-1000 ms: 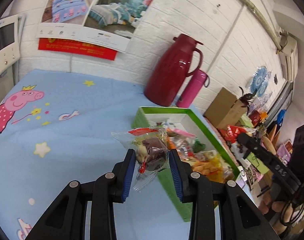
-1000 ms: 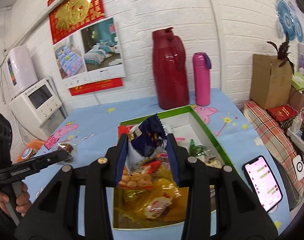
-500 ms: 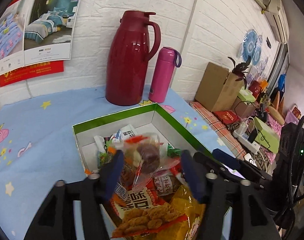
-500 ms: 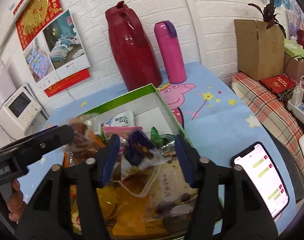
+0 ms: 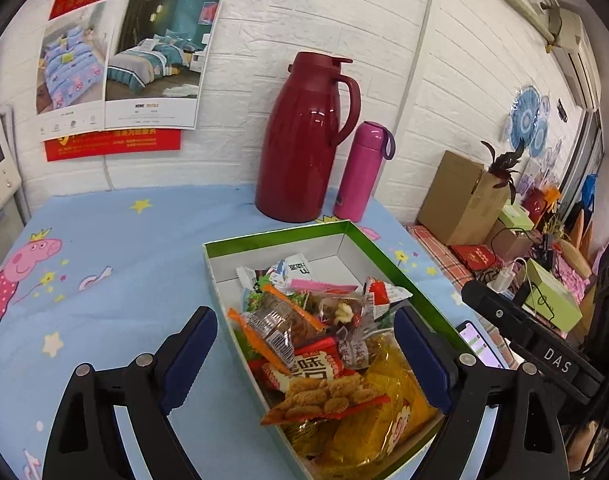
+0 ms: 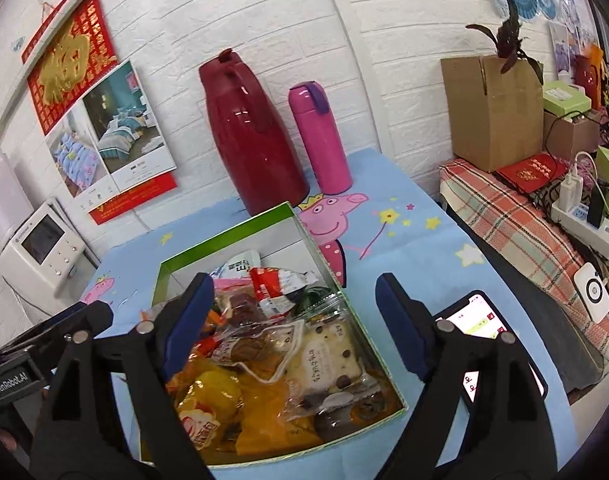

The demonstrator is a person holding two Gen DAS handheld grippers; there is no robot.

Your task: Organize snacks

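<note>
Snacks [image 5: 324, 344] all sit piled in the green-rimmed box [image 5: 272, 236] on the tabletop [image 5: 116, 248], blue cartoon-pig cloth under it. Pile fills the near half of the box, far end shows bare white floor. On top, in the left wrist view: orange-edged biscuit pack [image 5: 280, 324], red pack with white lettering [image 5: 316, 364], fried-nugget bag [image 5: 328, 396], yellow bag [image 5: 388, 412]. In the right wrist view a white chocolate-chip cake pack [image 6: 332, 360] lies against the box's right wall

Left gripper [image 5: 304, 356] hangs over the near left part of the box, jaws spread wide, nothing between them. Right gripper [image 6: 292, 320] over the near right part, jaws also spread wide and empty; its blue pads [image 6: 188, 320] are clear of the packs

Behind the box, by the white brick wall: dark red thermos jug [image 5: 304, 140] and pink flask [image 5: 362, 172], side by side, upright. Phone [image 6: 484, 332] with lit screen lies on the tabletop right of the box, near but apart
</note>
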